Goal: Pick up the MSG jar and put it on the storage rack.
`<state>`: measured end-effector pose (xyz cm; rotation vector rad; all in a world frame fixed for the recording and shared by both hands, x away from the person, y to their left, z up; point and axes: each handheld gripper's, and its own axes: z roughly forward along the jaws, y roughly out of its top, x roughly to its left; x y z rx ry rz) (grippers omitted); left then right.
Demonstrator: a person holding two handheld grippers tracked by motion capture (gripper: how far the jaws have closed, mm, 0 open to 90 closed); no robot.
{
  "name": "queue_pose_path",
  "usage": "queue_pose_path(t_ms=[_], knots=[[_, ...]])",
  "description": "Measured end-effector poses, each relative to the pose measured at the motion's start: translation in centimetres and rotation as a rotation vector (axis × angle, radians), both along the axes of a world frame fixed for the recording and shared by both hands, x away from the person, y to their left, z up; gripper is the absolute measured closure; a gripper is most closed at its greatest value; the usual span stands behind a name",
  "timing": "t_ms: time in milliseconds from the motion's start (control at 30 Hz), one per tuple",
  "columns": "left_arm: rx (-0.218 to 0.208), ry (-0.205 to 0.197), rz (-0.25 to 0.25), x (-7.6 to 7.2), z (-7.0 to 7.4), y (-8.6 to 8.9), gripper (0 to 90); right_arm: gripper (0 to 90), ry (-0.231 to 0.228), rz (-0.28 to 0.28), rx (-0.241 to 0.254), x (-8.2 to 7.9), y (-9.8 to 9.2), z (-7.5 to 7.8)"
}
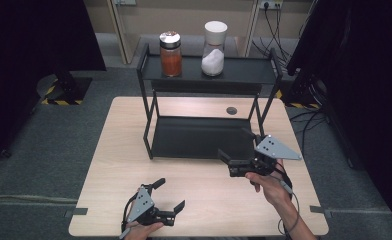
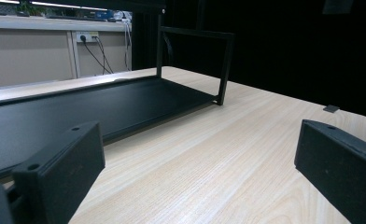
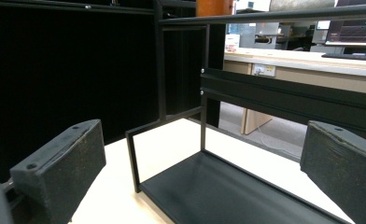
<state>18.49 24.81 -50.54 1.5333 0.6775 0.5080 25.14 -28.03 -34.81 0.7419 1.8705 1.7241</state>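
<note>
- Nearest, at the near edge of the wooden table (image 1: pixel 204 195), the left gripper (image 1: pixel 170 196) sits low in the person's hand, jaws spread wide with nothing between them, pointing right and slightly far.
- Its own view looks along the tabletop toward the lower shelf (image 2: pixel 78 109) of the black two-tier rack (image 1: pixel 204 100).
- Further in and to the right, the right gripper (image 1: pixel 236 144) is raised just in front of the lower shelf, wrist bent, jaws wide apart and empty, facing left into the rack.
- On the far top shelf stand the two jars: a red-spice jar (image 1: pixel 170 55) on the left and a white-powder jar (image 1: pixel 214 49) beside it, apart; what they contain is hard to tell from here.
- This looks like the approach step, nothing grasped yet. The next move likely calls for lifting the right gripper to the top shelf and squaring its jaws around a jar.
</note>
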Motion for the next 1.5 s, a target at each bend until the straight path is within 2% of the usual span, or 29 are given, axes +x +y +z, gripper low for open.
queue_pose_path(t_ms=[233,633,1500], knots=[[0.001,-0.003,0.002,0.0,0.0,0.0,1.0,0.3,-0.008,0.016,-0.011,-1.1,-0.1,-0.6],[0.0,-0.003,0.004,0.0,0.0,0.0,1.0,0.4,0.02,0.039,-0.026,-2.1,-0.4,-2.3],[-0.003,-0.008,0.006,-0.1,0.0,0.1,1.0,0.4,0.065,0.024,-0.027,-3.6,-1.7,-6.4]])
